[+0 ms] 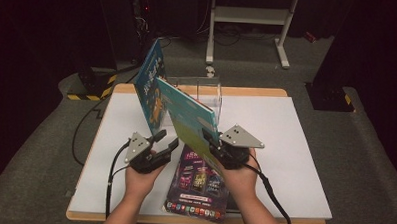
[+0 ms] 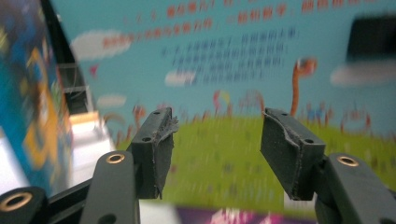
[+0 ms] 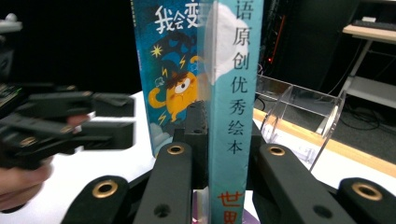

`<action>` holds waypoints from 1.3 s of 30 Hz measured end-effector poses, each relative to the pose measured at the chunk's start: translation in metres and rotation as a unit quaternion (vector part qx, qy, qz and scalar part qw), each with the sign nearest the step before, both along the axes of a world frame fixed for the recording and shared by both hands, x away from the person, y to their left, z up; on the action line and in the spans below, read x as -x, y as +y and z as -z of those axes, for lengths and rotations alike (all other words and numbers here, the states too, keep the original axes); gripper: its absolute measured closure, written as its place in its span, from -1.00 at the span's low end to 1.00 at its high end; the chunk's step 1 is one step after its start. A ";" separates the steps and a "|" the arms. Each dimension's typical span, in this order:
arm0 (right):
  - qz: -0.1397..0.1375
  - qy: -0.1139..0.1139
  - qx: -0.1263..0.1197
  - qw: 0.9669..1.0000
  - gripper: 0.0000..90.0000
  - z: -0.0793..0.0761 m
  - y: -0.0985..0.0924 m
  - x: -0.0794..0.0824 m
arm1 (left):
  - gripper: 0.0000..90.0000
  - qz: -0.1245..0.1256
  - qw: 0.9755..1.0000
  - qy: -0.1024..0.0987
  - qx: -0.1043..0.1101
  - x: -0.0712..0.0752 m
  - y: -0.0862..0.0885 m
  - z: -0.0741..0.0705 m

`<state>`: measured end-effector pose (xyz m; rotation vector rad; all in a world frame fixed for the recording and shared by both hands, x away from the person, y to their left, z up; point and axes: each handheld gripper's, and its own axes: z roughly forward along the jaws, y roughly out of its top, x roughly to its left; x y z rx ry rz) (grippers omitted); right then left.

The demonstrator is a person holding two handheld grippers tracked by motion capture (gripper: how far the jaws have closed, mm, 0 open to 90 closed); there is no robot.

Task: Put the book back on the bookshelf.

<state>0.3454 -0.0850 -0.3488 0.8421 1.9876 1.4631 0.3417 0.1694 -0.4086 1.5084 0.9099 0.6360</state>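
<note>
The bench [image 1: 285, 145] has a wooden top that shows as a tan rim along its far and near edges, and a large white sheet [image 1: 280, 160] covers nearly all of it. On the sheet, at the near edge, a dark purple book [image 1: 199, 189] lies flat, its lower end just past the sheet's edge. At the far edge stands a clear plastic holder [image 1: 207, 92], and a blue picture book [image 1: 150, 85] rests upright on the sheet just left of it.

A white-topped table [image 1: 295, 145] with a wooden edge stands on grey carpet [image 1: 365, 148] in a dim room. Behind it, a white metal stand [image 1: 250, 16] and black cables [image 1: 86, 123] recede into darkness; yellow-black hazard tape [image 1: 94, 93] marks the floor.
</note>
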 end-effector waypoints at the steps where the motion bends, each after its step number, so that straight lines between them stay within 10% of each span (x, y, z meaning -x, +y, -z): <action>1: 0.001 0.002 -0.003 1.000 0.77 0.000 0.000 0.000 | -0.03 0.002 1.000 0.003 0.001 -0.004 -0.004 -0.003; 11: -0.033 0.032 -0.035 0.998 0.64 0.015 -0.018 0.017 | -0.03 -0.003 1.000 0.017 0.013 -0.026 -0.020 -0.006; 16: -0.067 0.080 -0.067 0.992 0.54 0.035 -0.038 0.019 | -0.02 -0.006 1.000 0.017 0.010 -0.025 -0.020 -0.006; 26: -0.152 0.081 -0.038 0.984 0.44 0.052 -0.025 0.034 | -0.05 0.004 1.000 0.018 0.006 -0.021 -0.018 -0.007; 32: -0.161 0.083 -0.050 0.982 0.41 0.065 -0.015 0.045 | -0.24 0.054 0.998 0.009 0.021 0.006 -0.007 -0.009; 35: -0.155 0.084 -0.058 0.983 0.42 0.066 -0.014 0.046 | -0.39 0.096 0.995 -0.015 0.020 0.035 -0.003 -0.013; 39: -0.154 0.086 -0.071 0.982 0.41 0.069 -0.014 0.048 | -0.53 0.134 0.990 0.005 0.054 0.053 -0.008 -0.018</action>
